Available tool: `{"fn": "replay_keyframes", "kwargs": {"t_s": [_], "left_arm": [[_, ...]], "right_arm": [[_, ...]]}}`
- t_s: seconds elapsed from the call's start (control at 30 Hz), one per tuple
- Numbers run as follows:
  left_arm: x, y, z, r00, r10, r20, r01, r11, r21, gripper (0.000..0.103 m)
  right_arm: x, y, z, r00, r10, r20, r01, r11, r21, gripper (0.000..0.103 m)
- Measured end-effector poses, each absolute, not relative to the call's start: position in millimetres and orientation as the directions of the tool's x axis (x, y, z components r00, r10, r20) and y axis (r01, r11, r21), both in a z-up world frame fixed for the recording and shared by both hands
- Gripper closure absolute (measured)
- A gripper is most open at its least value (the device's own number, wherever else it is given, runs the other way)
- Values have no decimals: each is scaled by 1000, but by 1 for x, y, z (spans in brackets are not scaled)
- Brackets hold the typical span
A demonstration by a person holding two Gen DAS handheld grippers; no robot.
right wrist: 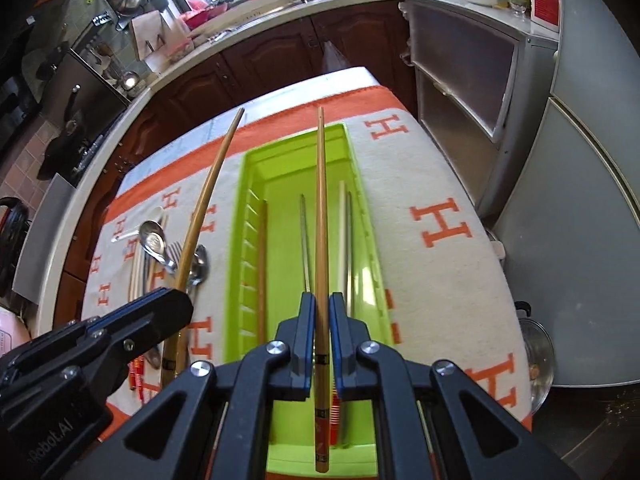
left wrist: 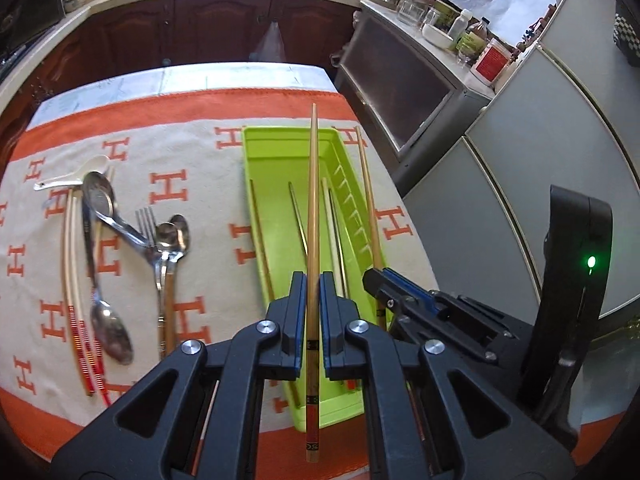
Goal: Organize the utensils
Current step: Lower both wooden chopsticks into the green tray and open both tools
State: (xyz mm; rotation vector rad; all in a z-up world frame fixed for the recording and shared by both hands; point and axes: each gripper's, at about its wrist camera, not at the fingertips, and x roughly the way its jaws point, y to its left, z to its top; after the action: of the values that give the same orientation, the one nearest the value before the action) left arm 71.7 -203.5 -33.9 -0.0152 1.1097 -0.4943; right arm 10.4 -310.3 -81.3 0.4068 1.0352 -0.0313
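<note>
pinching one bamboo chopstick (left wrist: 313,216) each, both jaws hide the green tray's (left wrist: 280,152) near end.

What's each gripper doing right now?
Left gripper: shut on a wooden chopstick.
Right gripper: shut on another wooden chopstick.

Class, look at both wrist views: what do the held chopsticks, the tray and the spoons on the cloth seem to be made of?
Held chopsticks: probably bamboo or wood, with a tan matt grain.
Tray: likely plastic, with a uniform lime colour and moulded ribs.
Spoons: apparently metal, with mirror-like reflections.
</note>
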Motion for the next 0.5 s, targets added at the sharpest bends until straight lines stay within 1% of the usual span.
{"fn": "replay_keyframes", "kwargs": {"t_s": [0.23,0.37,0.4,0.43,0.47,0.5], "left_arm": [[83,-215,-65,301,-374,-877,360,896,-259,98],[82,-213,-69,311,-360,-879,377,896,-234,97],[81,-211,-68,318,-355,-879,383,896,-223,93],[78,-209,-66,326,-350,-878,390,896,-213,85],[77,-207,-65,333,-346,-877,393,897,-204,81],[75,-205,-63,337,-343,-876,395,897,-199,69]], "right_arm": [[11,-313,-100,470,177,-865,227,923,312,96],[6,-313,-104,462,183,-868,229,920,316,95],[6,-313,-105,462,190,-867,228,919,323,95],[5,-313,-105,462,197,-865,226,917,330,95],[3,-312,-104,463,201,-863,224,916,334,95],[1,-311,-104,463,201,-863,224,916,334,95]]}}
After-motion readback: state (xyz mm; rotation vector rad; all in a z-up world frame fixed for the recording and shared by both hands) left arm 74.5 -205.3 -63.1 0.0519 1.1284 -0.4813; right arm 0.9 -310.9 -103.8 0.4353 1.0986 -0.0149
